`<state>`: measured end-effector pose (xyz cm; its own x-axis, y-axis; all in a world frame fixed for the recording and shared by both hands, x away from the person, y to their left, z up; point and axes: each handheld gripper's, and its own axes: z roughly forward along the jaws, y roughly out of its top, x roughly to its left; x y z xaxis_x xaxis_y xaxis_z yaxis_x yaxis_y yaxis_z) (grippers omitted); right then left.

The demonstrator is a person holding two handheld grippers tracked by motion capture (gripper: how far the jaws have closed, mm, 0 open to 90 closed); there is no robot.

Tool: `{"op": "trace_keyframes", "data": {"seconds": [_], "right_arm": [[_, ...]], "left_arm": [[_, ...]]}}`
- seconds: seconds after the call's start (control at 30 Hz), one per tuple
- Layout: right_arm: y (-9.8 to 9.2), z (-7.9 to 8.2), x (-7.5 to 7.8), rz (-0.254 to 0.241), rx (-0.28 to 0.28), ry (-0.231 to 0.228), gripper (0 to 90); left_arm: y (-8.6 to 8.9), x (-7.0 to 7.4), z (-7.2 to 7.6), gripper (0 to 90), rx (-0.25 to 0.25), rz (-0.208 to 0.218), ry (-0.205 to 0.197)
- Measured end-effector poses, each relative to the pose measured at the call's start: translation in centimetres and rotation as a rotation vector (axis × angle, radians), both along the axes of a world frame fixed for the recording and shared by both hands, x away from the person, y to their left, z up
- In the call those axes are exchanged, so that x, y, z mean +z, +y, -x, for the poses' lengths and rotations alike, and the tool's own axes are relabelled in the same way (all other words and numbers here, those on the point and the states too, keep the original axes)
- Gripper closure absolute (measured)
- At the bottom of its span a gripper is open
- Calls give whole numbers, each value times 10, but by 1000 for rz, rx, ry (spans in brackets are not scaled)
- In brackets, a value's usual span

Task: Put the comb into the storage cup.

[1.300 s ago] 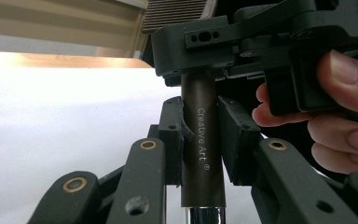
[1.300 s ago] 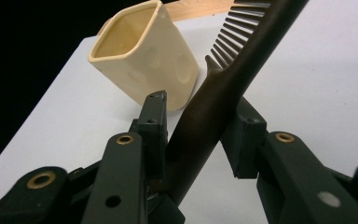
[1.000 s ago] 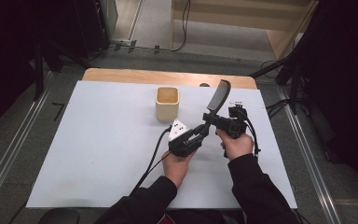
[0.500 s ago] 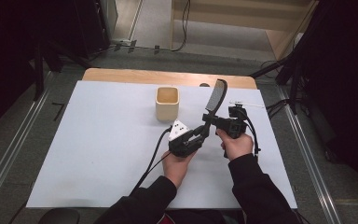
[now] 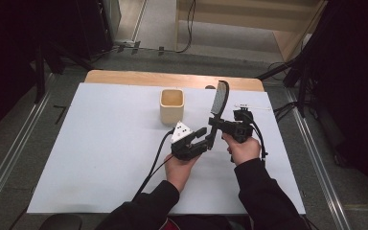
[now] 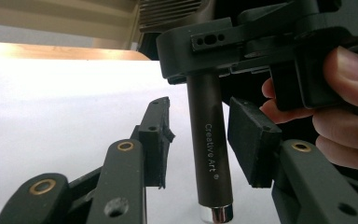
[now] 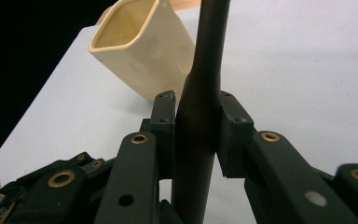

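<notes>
Your right gripper [image 5: 216, 123] has its fingers [image 7: 164, 122] clenched on the dark handle of the brush [image 5: 219, 98], which stands nearly upright above the white counter [image 5: 100, 143], bristle head up and the silver-capped end [image 6: 216, 213] pointing down. Your left gripper [image 5: 202, 136] has just been opening: its fingers [image 6: 248, 135] stand released on either side of the lower handle, the shaft between them but neither pad pressing on it. So the handover looks complete on the right side, and the job now is to free the left cleanly.

Keep the right grip firm and do not let the wrist roll, since the long head gives the brush leverage to swing. Spread the left fingers a little wider before you withdraw, so neither pad drags the shaft. The torn edge on the near pad could catch on it. Draw the left hand [image 5: 179, 167] back toward you, straight away from the handle, not sideways across it.

The cream cup [image 5: 172, 106] stands on the counter just beyond the left gripper, well within reach. If the brush is bound for it, carry it over with the right hand only once the left is clear. Lower the capped end in slowly so the light cup does not tip.
</notes>
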<state>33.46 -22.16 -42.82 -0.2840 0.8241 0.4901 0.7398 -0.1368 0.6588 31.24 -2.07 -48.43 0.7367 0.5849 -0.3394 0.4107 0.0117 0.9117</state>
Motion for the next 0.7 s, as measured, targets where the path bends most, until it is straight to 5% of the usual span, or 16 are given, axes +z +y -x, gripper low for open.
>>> {"op": "trace_keyframes", "data": {"seconds": [0.7], "right_arm": [[0, 1, -1, 29, -2, -15, 699]], "left_arm": [[17, 11, -4, 441, -53, -36, 89]]}}
